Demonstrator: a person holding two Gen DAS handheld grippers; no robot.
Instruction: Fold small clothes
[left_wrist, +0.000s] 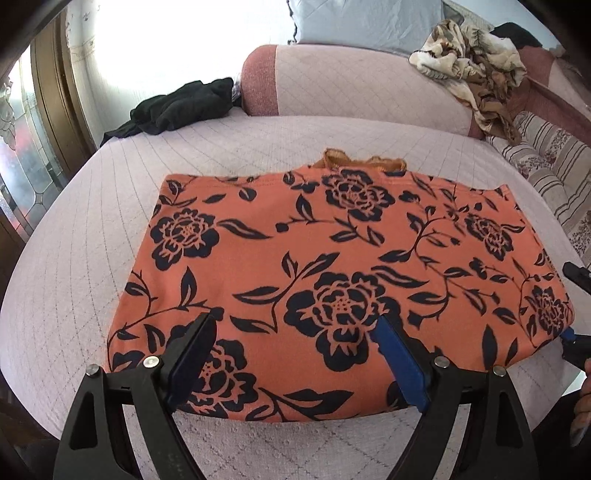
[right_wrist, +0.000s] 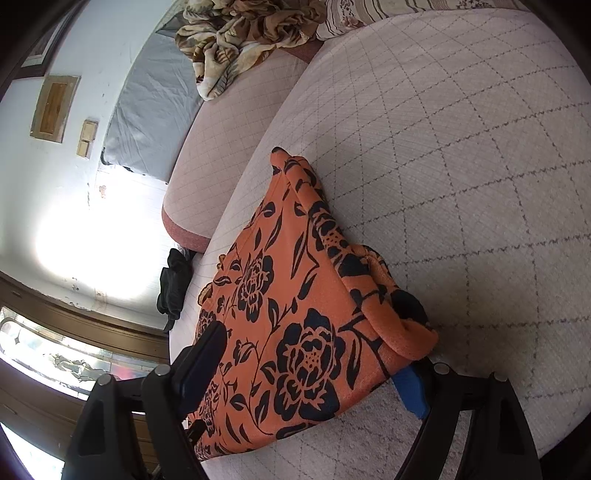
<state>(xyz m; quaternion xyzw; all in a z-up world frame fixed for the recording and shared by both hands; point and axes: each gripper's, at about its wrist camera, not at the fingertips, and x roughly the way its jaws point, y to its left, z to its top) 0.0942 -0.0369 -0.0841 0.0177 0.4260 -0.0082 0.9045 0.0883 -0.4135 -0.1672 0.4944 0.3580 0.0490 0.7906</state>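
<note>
Near the front edge of the bed (left_wrist: 55, 280), the left gripper (left_wrist: 295, 354) stands wide open over the folded orange shirt (left_wrist: 332, 258), and the right gripper (right_wrist: 314, 373), also wide open, straddles its corner without pressing it.

the shirt (left_wrist: 332, 266) lies flat on the bed (left_wrist: 74, 258). behind the shirt sits a bolster (left_wrist: 351, 85), with a scarf (left_wrist: 476, 70) heaped on its right end. behind the shirt to the left lies a dark cloth (left_wrist: 177, 107), beside the bolster's left end.
</note>
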